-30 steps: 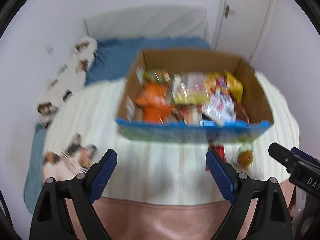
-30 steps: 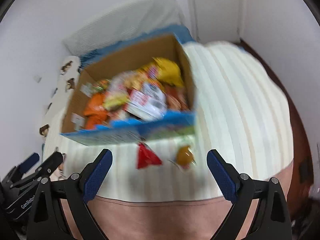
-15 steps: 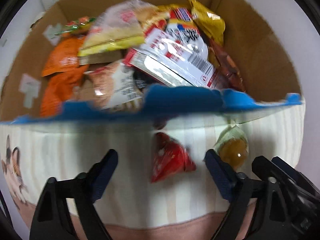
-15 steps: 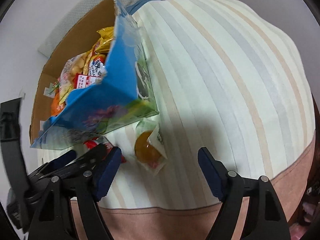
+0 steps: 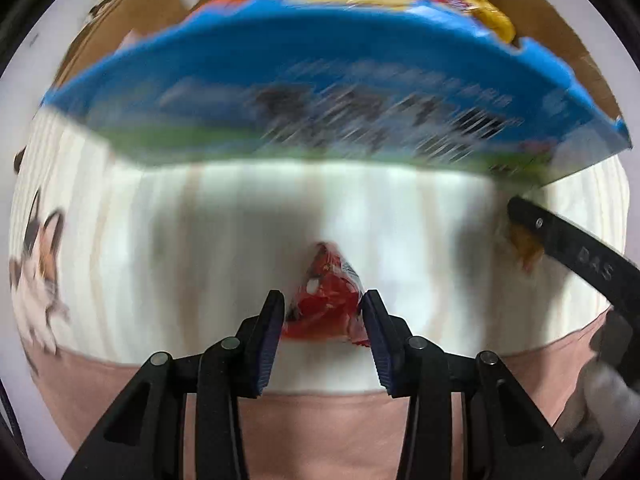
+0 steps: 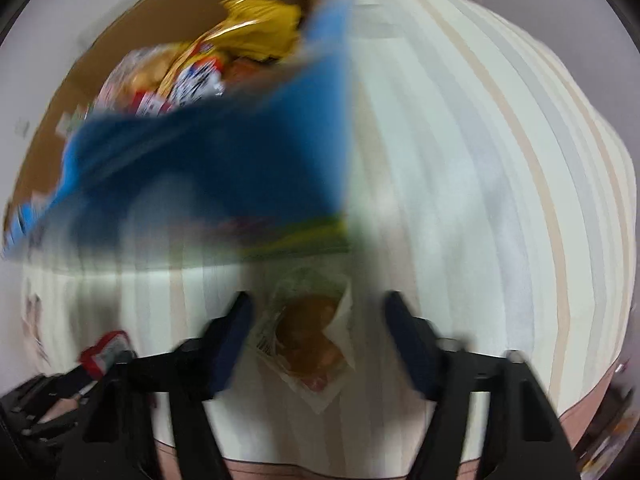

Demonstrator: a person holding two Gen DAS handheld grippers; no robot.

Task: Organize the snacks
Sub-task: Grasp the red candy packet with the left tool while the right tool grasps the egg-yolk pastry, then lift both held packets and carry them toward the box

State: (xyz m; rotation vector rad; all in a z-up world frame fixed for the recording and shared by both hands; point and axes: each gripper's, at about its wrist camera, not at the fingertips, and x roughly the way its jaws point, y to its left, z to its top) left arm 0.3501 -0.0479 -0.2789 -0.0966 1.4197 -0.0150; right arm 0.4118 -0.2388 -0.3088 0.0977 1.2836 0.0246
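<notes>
A red snack packet [image 5: 326,304] lies on the striped bedspread, and my left gripper [image 5: 323,312] is shut on it, a pad on each side. A clear packet with an orange snack [image 6: 310,330] lies on the bedspread between the pads of my right gripper [image 6: 318,314], which is open with gaps on both sides. The blue-sided cardboard box [image 5: 320,92] full of snack packets stands just behind both; it also shows in the right wrist view [image 6: 192,168]. The red packet [image 6: 104,350] shows at lower left of the right view.
The striped bedspread [image 6: 480,200] stretches to the right of the box. A pink sheet edge [image 5: 320,432] runs along the near side. A cat-print cloth [image 5: 36,272] lies at the left. The right gripper's black finger [image 5: 576,256] crosses the left view's right side.
Both grippers have dropped low and forward to the loose packets in front of the box. The left jaws have closed from wide open onto the red packet. The right jaws now straddle the orange packet.
</notes>
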